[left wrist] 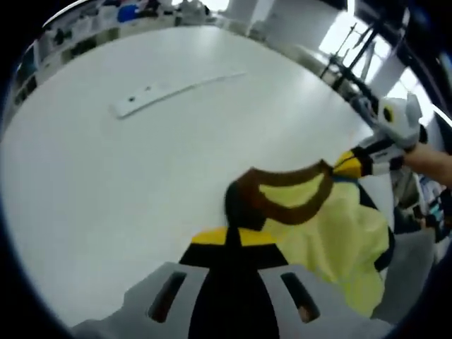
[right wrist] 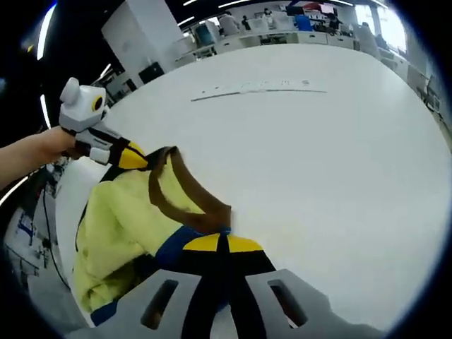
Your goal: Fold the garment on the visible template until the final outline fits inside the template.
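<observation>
The garment [left wrist: 332, 229] is a yellow top with a brown collar and dark trim, and it's hanging up off the white counter [left wrist: 141, 176], stretched between the two sets of tongs. Its lower part runs out past the edge of both views, so how far it hangs is anyone's guess, and the blur makes the fabric folds hard to read.

In the left gripper view, the left tongs [left wrist: 235, 240] are pressed together on the collar end of the garment, with the yellow-tipped jaws meeting right at the cloth. The right tongs [left wrist: 351, 164] come in from the right, pinching the other shoulder, with a person's hand behind them.

The right gripper view flips it: the right tongs [right wrist: 220, 246] are clamped on the garment [right wrist: 123, 219], and the left tongs [right wrist: 131, 159] are over at the left. A pale strip [right wrist: 261, 88] lies farther off on the counter [right wrist: 318, 176]; what it is, hard to tell.
</observation>
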Tool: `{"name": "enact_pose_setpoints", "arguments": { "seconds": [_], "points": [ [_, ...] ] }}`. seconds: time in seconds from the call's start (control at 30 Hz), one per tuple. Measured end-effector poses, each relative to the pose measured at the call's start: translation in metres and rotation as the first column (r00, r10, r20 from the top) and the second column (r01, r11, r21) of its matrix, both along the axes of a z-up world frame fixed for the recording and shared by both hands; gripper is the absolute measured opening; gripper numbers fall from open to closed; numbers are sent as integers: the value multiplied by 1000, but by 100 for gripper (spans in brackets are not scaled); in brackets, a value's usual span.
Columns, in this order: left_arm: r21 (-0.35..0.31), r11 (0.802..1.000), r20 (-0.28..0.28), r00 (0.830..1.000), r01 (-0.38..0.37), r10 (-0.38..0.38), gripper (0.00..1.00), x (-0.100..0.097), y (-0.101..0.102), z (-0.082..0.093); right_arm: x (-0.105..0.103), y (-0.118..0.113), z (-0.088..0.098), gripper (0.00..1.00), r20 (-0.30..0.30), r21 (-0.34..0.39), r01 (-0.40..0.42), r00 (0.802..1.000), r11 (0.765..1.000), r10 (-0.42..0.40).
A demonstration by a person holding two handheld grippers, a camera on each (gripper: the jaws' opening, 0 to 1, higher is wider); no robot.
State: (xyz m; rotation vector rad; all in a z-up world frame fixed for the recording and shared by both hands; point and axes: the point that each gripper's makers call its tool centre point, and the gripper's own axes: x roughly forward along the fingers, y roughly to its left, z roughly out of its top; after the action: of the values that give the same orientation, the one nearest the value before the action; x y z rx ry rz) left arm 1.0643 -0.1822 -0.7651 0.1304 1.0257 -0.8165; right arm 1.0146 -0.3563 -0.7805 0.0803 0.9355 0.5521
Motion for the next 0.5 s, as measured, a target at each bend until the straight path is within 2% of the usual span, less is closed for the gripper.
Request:
{"name": "enact_pose_setpoints", "arguments": {
  "seconds": [0.2,0.27,0.37,0.5],
  "points": [
    [-16,1000,16,1000,-24,24,0,-3,2,4,-3,-1,10,1,49,9,-3,999,1000,3],
    [-50,997,28,998,-57,59,0,-4,2,11,-4,-2,13,1,62,19,8,998,1000,-10],
    [-96,992,66,994,-85,91,0,-6,4,26,-4,-1,26,1,97,44,13,995,999,-18],
    [-115,989,140,985,-88,104,0,-12,8,46,-2,2,50,1,171,58,11,985,998,-21]
  ]
}}
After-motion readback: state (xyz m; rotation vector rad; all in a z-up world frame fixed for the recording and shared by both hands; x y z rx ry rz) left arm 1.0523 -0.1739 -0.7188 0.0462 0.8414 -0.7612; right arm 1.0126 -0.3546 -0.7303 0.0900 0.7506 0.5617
